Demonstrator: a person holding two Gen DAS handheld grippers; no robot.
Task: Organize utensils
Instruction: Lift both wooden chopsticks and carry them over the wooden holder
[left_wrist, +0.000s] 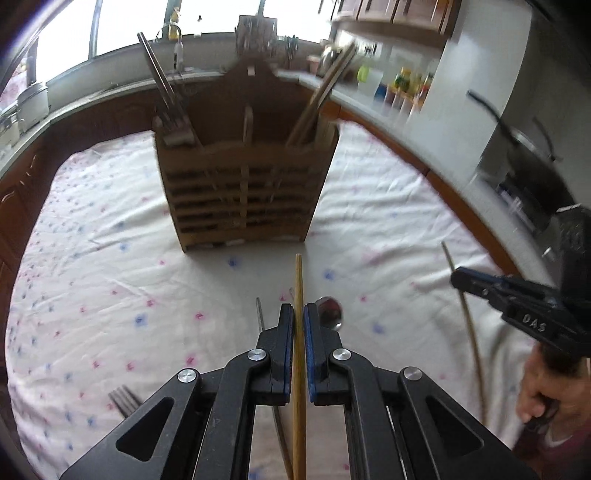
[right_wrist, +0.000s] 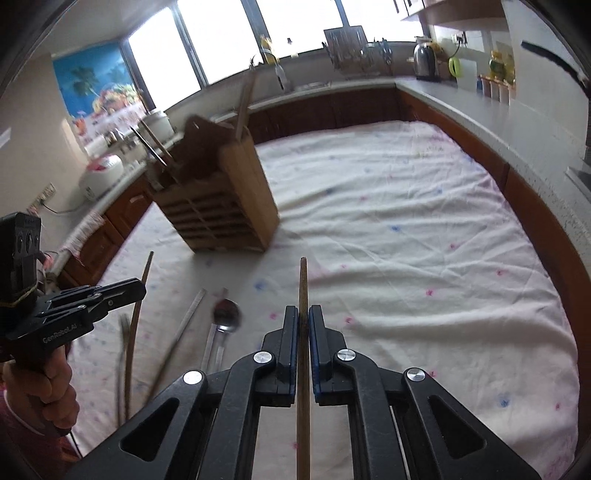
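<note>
My left gripper (left_wrist: 299, 309) is shut on a pale wooden chopstick (left_wrist: 298, 273) that sticks out past its tips. My right gripper (right_wrist: 303, 314) is shut on a darker wooden chopstick (right_wrist: 303, 280). Each shows in the other's view: the right gripper (left_wrist: 457, 277) with its stick (left_wrist: 468, 328), the left gripper (right_wrist: 142, 288) with its stick (right_wrist: 146, 266). Ahead stands a slatted wooden utensil holder (left_wrist: 243, 184) (right_wrist: 221, 206), with metal utensils (left_wrist: 164, 92) in its left compartment and wooden chopsticks (left_wrist: 323, 94) in its right. A spoon (left_wrist: 331, 313) (right_wrist: 226, 314), a fork (left_wrist: 123, 400) and a metal stick (right_wrist: 192, 310) lie on the cloth.
The table has a white flowered cloth (right_wrist: 406, 229). A kitchen counter (right_wrist: 461, 99) wraps around it, with a kettle (right_wrist: 424, 59), a dish rack (right_wrist: 351, 48) and a rice cooker (right_wrist: 101, 173). A person's hands (left_wrist: 539, 387) (right_wrist: 51, 380) grip the handles.
</note>
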